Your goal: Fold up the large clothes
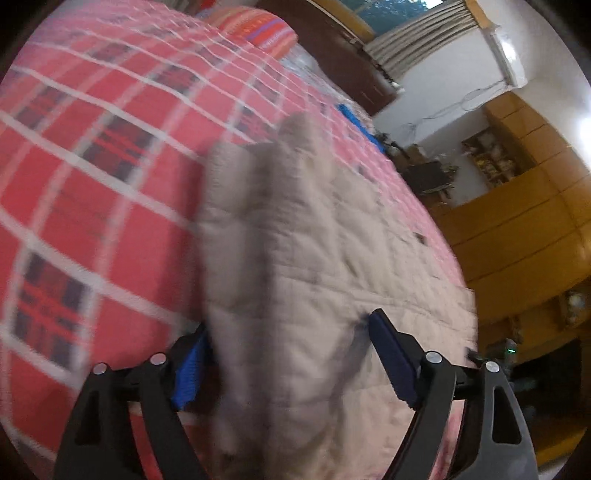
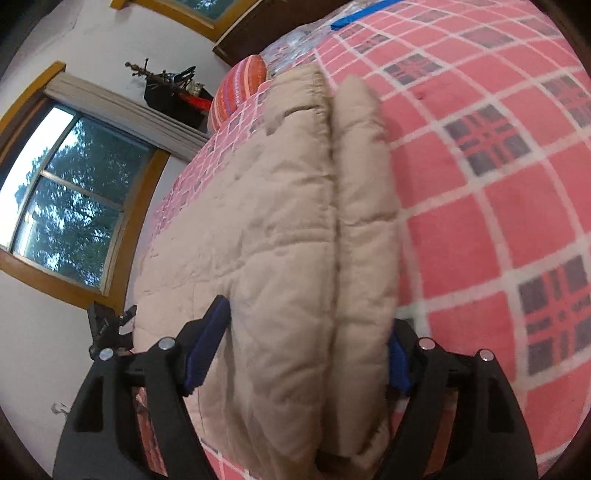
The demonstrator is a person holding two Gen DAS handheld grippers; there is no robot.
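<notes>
A beige quilted jacket [image 1: 295,240] lies on a bed covered by a red plaid blanket [image 1: 92,147]. Its long side is folded over into a thick double ridge [image 2: 354,206]. My left gripper [image 1: 291,354] stands open with the jacket's near edge between its blue pads. The fold covers part of the left pad, and the right pad rests on the flat cloth. My right gripper [image 2: 306,339] is also open wide, straddling the puffy ridge of the jacket [image 2: 288,206], which fills the gap between its pads. The blanket [image 2: 498,184] shows to the right of it.
An orange striped pillow [image 1: 258,29] [image 2: 240,92] lies at the head of the bed, near a blue strip [image 2: 358,16]. A wooden wardrobe [image 1: 517,221] stands beside the bed on one side. On the other side is a window [image 2: 66,192].
</notes>
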